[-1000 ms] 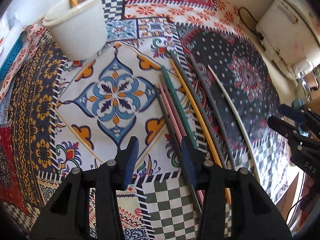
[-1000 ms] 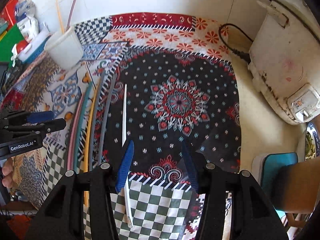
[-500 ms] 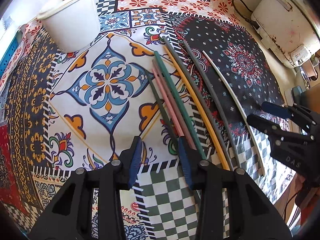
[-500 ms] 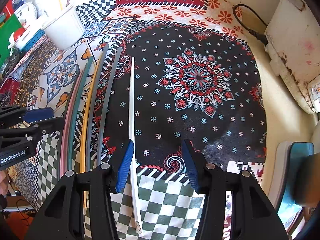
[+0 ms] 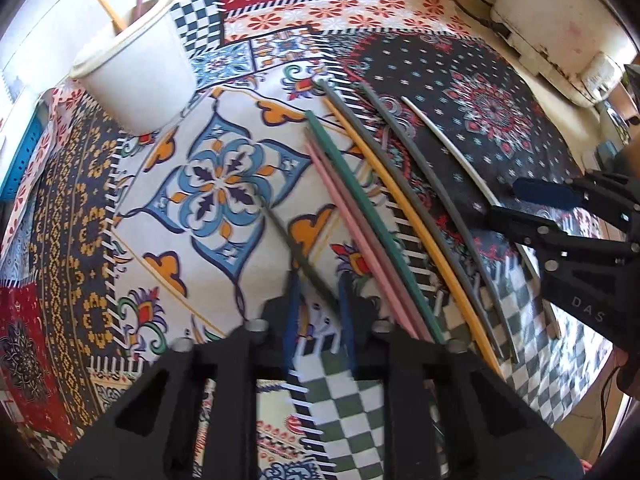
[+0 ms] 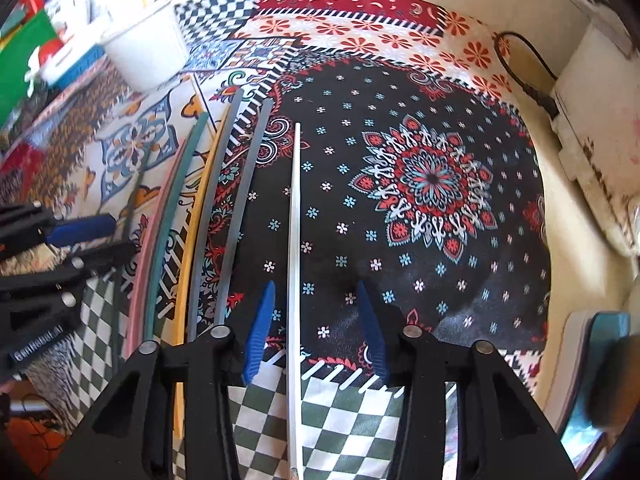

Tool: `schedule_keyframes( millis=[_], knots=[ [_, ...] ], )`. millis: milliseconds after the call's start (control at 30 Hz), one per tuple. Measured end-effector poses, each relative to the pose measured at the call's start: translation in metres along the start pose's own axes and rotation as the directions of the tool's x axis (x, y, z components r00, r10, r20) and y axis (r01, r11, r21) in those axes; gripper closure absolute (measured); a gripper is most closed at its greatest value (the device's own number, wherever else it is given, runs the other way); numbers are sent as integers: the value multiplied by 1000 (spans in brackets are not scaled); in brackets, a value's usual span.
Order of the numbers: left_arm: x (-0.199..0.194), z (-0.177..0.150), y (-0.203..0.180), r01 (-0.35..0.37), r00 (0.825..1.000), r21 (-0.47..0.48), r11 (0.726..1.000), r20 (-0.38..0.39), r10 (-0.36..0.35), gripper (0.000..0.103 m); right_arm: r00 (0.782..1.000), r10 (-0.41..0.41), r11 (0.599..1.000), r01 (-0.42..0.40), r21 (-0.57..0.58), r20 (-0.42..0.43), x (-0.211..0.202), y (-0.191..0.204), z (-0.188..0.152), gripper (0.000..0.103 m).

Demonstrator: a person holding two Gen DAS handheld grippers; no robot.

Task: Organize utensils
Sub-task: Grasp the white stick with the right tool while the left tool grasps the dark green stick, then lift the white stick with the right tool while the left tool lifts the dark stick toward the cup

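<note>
The left gripper (image 5: pixel 318 312) jaws are closing on the dark green chopstick (image 5: pixel 298 254); seat it squarely. The right gripper (image 6: pixel 316 328) jaws, closing too, straddle the white chopstick (image 6: pixel 295 216) untouched; centre it first.

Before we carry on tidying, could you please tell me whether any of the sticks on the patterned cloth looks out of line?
Yes: one thin dark green stick lies apart from the neat fan of coloured sticks, skewed leftwards across the white floral patch, between the closing left claw's fingers.
</note>
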State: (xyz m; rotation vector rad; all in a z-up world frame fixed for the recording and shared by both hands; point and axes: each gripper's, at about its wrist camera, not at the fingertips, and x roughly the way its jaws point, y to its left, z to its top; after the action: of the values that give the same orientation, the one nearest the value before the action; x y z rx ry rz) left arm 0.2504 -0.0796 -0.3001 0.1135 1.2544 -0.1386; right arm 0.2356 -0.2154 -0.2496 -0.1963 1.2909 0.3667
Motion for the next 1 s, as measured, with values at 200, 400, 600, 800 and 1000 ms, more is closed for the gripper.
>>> schedule_keyframes(
  millis=[200,400,600,800,1000],
  knots=[
    [5,10,11,34,999,-24,999,8,-33,98,1000,18,1000,-18,-19,12,3,3,12,96],
    [7,13,24,77,997,-75,994,3,-77,98,999,45,999,-45,13,23,6,-1,15,97],
    [5,11,31,109,994,-108,988,-2,-110,100,997,71,996,-72,57,21,5,-5,18,98],
    [-15,6,54,128,992,-163,978,42,-123,100,995,77,992,-84,95,70,-11,-13,23,98],
    [-47,10,66,133,987,-168,977,112,-115,100,988,74,989,-90,119,133,-33,-18,31,98]
  ],
)
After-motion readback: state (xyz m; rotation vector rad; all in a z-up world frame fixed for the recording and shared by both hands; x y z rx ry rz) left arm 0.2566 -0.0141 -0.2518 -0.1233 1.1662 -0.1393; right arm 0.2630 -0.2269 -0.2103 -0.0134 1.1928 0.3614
